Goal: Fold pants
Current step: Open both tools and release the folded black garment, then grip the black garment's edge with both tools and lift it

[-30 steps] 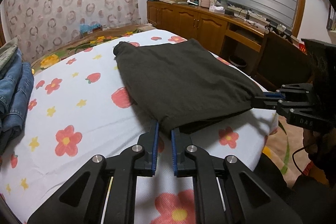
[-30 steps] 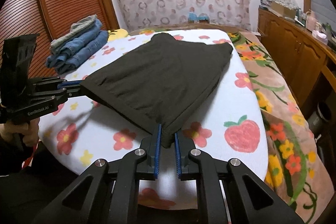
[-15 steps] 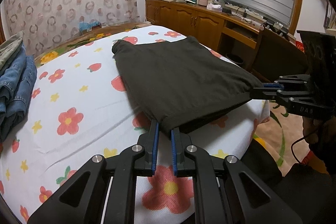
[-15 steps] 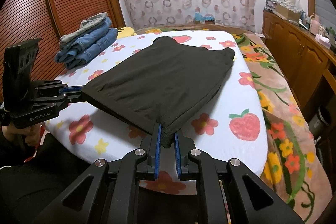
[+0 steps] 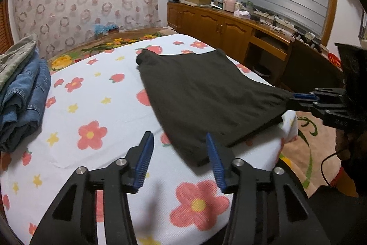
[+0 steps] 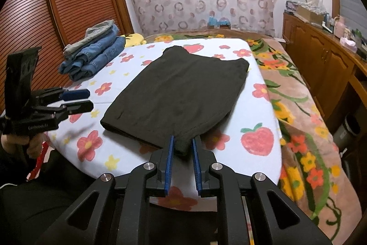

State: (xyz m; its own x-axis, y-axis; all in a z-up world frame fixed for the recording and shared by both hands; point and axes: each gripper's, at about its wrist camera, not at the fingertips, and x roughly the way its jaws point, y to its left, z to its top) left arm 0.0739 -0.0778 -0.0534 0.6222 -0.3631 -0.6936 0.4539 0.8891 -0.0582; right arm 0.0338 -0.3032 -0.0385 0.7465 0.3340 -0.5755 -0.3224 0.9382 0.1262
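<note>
The dark folded pants [image 5: 201,93] lie on the flowered bed sheet [image 5: 91,111]; they also show in the right wrist view [image 6: 183,93]. My left gripper [image 5: 180,148] is open and empty, its fingers just short of the pants' near left corner. It also shows at the left of the right wrist view [image 6: 88,99]. My right gripper [image 6: 183,144] has its jaws a little apart around the near right corner, which stays slightly lifted between them. It also shows in the left wrist view [image 5: 296,99], at that corner.
A stack of folded jeans [image 6: 91,52] lies at the far left of the bed. A wooden cabinet [image 5: 229,26] with clutter stands along the right wall. A flowered blanket [image 6: 302,111] covers the bed's right side.
My left gripper has opened and let go of the pants' corner, which now lies on the sheet. My right gripper's jaws have spread a little around the other corner.
</note>
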